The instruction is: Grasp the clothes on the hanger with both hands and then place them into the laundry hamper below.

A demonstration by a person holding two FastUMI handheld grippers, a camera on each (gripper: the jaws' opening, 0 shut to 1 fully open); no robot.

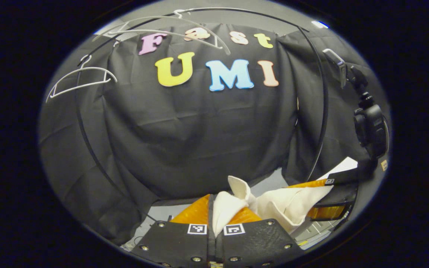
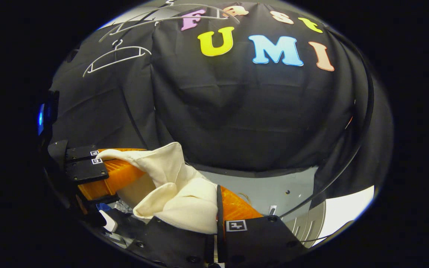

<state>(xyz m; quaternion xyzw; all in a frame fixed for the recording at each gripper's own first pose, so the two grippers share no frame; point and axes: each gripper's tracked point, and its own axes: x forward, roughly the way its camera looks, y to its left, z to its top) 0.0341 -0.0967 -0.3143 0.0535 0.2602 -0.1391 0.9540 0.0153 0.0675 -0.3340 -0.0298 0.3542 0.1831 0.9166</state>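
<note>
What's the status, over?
Left gripper and right gripper both shut on the cream cloth, stretched between them. Hangers bare overhead. Nothing blocking.

A curved black rail carries two bare white hangers up on my left. Far below, past my jaws, lies a pale grey floor; small bits sit on it, too blurred for me to tell.
</note>
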